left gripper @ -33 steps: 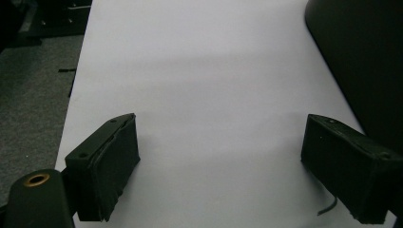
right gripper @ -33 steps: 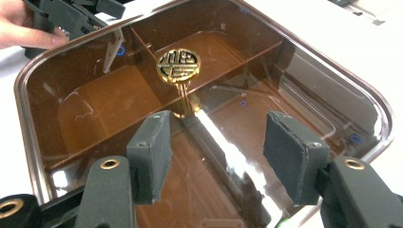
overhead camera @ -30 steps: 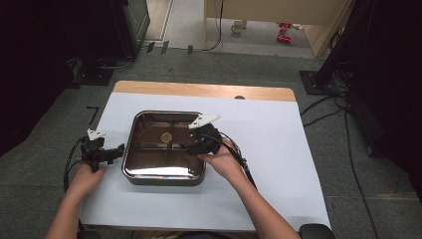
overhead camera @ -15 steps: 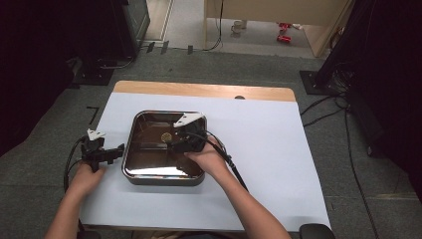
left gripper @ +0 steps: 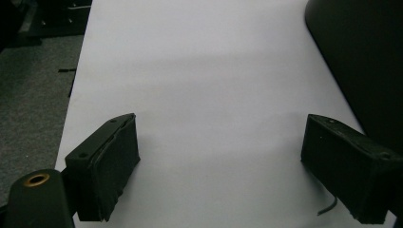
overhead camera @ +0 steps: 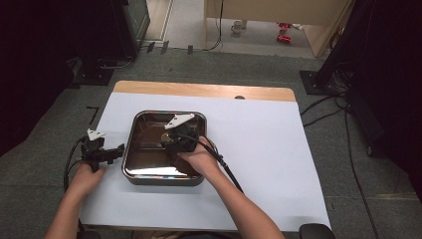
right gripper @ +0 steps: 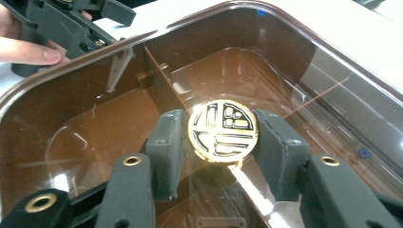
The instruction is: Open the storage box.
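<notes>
A round gold disc (right gripper: 222, 130) with a black pattern sits between the jaws of my right gripper (right gripper: 222, 142), which is shut on it; both pads touch its edges. This happens low inside the shiny metal tray (overhead camera: 164, 178), near its middle, where the disc (overhead camera: 167, 136) shows as a small gold spot by the right gripper (overhead camera: 171, 140). My left gripper (overhead camera: 118, 148) rests on the white paper just left of the tray, and in its own view the left gripper (left gripper: 218, 175) is open over bare paper.
White paper (overhead camera: 259, 149) covers the wooden table, with room right of the tray. The tray's dark outer wall (left gripper: 361, 57) stands close to the left gripper. A hand holding the left gripper (right gripper: 71, 23) shows beyond the tray's rim. Cables trail toward the person.
My right gripper has moved left inside the tray to the gold disc and now has its jaws around it. The left gripper has stayed in place.
</notes>
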{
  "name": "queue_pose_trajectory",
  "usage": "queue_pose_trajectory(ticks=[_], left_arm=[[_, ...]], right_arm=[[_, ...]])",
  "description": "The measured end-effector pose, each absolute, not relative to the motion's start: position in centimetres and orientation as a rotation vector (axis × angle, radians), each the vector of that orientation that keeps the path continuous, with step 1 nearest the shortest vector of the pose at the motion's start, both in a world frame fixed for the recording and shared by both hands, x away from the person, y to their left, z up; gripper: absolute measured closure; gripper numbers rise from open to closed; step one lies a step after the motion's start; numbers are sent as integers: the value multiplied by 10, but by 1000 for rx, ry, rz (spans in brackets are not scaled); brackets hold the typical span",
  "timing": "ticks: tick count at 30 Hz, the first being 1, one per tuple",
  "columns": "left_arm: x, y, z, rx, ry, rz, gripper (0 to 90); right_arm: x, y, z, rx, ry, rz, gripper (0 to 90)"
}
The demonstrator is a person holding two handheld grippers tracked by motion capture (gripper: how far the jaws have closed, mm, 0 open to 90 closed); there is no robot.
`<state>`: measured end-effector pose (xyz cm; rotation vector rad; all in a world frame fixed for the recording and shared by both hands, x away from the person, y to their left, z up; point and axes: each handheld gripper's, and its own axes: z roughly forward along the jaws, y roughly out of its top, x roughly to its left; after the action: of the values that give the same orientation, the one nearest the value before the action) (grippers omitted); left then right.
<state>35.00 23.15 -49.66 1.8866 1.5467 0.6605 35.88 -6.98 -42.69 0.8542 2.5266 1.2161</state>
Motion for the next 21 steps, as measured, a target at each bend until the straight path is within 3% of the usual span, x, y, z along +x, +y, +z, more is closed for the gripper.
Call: queue_pose_trajectory(ticks=[21], left_arm=[[350, 232, -497, 1887, 1546, 661, 123]], right_arm=[[360, -69, -413, 852, 2543, 1186, 587]])
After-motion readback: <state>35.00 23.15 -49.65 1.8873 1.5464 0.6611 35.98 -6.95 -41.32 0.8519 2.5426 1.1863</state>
